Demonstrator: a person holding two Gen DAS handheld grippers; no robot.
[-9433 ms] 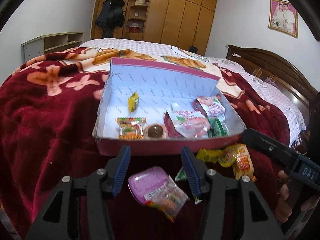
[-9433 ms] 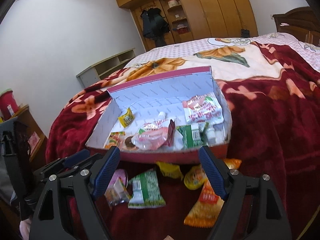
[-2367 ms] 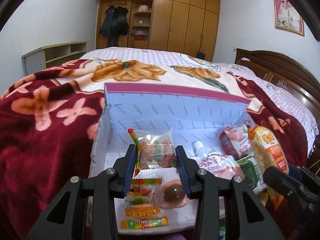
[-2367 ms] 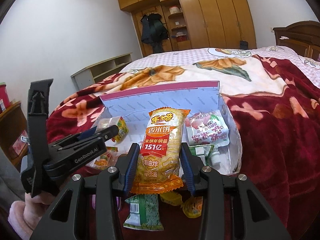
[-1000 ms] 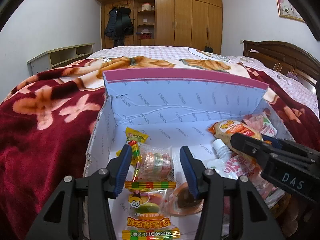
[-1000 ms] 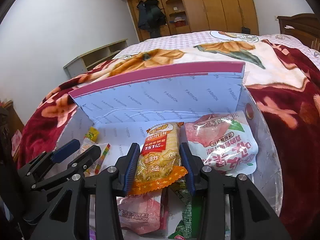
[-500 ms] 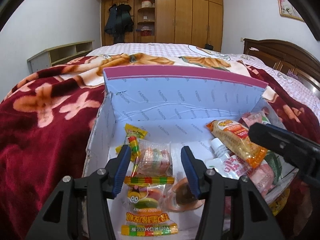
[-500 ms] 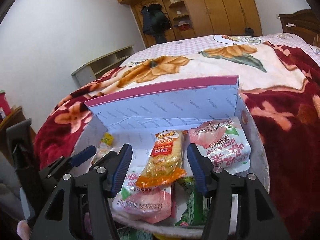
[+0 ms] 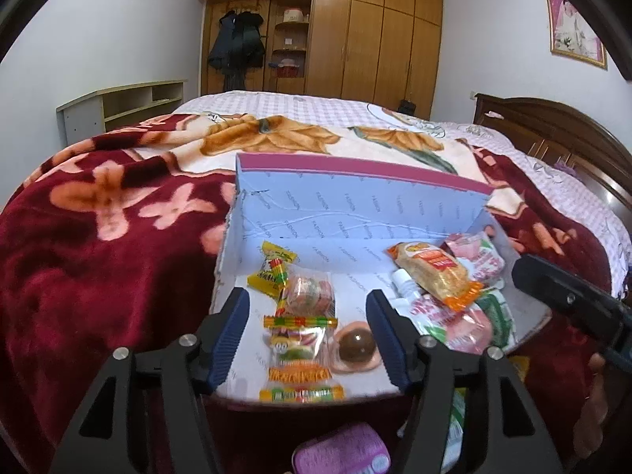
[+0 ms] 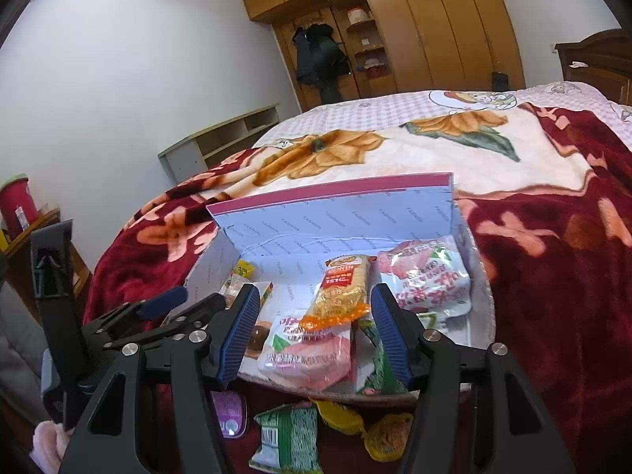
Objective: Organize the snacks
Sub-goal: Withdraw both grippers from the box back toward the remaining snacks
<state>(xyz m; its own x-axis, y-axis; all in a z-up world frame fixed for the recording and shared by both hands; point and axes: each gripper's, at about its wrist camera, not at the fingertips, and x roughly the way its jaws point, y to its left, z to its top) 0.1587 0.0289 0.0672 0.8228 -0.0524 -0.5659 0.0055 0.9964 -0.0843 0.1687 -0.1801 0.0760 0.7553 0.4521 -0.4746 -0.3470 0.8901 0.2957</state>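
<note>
An open cardboard box (image 9: pixel 355 213) with pale blue lining sits on the red floral blanket (image 9: pixel 98 276). My left gripper (image 9: pixel 308 296) hovers over the box's near left part with its jaws opening. The clear gummy packet (image 9: pixel 310 296) lies loose on the box floor below them, untouched. My right gripper (image 10: pixel 315 290) is open above the box's near right part. The orange rice-cracker packet (image 10: pixel 341 288) lies free beyond its fingers, resting on a pink-and-white pouch (image 10: pixel 312 347). A pink packet (image 10: pixel 426 280) fills the right corner.
A purple cup (image 9: pixel 341 454), a green packet (image 10: pixel 288 438) and yellow sweets (image 10: pixel 387 434) lie on the blanket in front of the box. A chocolate ball (image 9: pixel 355 345) and a yellow packet (image 9: pixel 274 268) are inside. The box's back flap stands upright.
The right gripper let go of the orange cracker packet, which now lies in the box. Both grippers drew back and upward, and the left jaws widened away from the gummy packet.
</note>
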